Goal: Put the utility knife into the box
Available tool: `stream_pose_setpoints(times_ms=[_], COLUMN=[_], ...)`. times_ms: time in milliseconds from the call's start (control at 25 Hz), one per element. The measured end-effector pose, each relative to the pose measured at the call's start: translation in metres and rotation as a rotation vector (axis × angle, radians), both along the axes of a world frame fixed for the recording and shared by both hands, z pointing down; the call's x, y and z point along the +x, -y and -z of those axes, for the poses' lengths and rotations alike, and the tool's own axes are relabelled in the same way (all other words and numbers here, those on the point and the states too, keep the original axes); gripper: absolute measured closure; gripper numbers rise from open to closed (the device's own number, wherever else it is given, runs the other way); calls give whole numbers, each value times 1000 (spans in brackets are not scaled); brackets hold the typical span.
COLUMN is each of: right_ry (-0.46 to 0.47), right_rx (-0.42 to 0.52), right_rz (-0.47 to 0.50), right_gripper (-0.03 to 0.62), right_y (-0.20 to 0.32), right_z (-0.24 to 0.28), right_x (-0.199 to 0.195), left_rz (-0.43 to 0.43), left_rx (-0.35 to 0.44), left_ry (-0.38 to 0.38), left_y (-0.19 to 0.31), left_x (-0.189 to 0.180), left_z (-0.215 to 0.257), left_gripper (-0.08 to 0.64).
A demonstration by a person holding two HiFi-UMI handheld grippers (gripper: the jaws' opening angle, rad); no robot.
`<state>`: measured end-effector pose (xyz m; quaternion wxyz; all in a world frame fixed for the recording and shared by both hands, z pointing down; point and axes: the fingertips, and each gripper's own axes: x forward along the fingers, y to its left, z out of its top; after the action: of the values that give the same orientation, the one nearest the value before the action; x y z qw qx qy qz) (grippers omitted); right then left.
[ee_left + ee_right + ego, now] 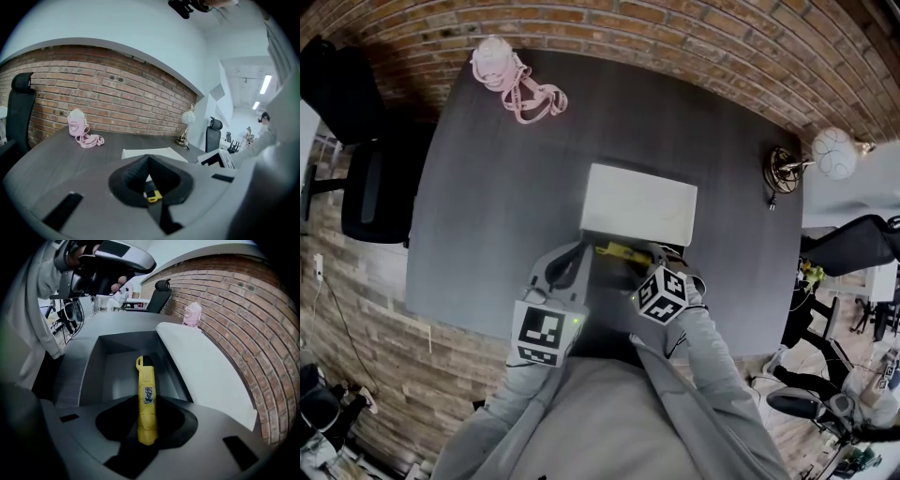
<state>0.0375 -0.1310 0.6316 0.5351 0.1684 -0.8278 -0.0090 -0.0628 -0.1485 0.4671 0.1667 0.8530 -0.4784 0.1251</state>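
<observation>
A yellow utility knife (146,399) is clamped in my right gripper (146,423), which is shut on its handle end. The knife's tip reaches out over the open grey box (117,373), whose white lid (201,359) lies folded back to the right. In the head view the knife (619,251) hangs over the box (609,274) just in front of the lid (637,202), held by the right gripper (649,257). My left gripper (574,262) sits at the box's left side. Its jaws (149,164) meet in a V with nothing held.
A pink bottle pouch with a strap (514,80) lies at the table's far left corner. A lamp with a white globe (825,153) stands at the far right edge. A brick wall runs behind the dark table (497,206). Black office chairs (367,178) stand on the left.
</observation>
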Motion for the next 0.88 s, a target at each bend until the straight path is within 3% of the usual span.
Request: stream_pose_setpoints(times_ms=[520,880], right_ry=[32,52], right_rx=[-41,-19], right_rz=[-27,-48], right_gripper=[465,462], right_y=[-1,0], right_z=[3,14], right_x=[-2,-1], left_rz=[2,1], left_rx=[9,16], left_ry=[-1,-3], left_y=[2,2], left_x=[-2,-3], left_z=[4,7], left_gripper=[541,541])
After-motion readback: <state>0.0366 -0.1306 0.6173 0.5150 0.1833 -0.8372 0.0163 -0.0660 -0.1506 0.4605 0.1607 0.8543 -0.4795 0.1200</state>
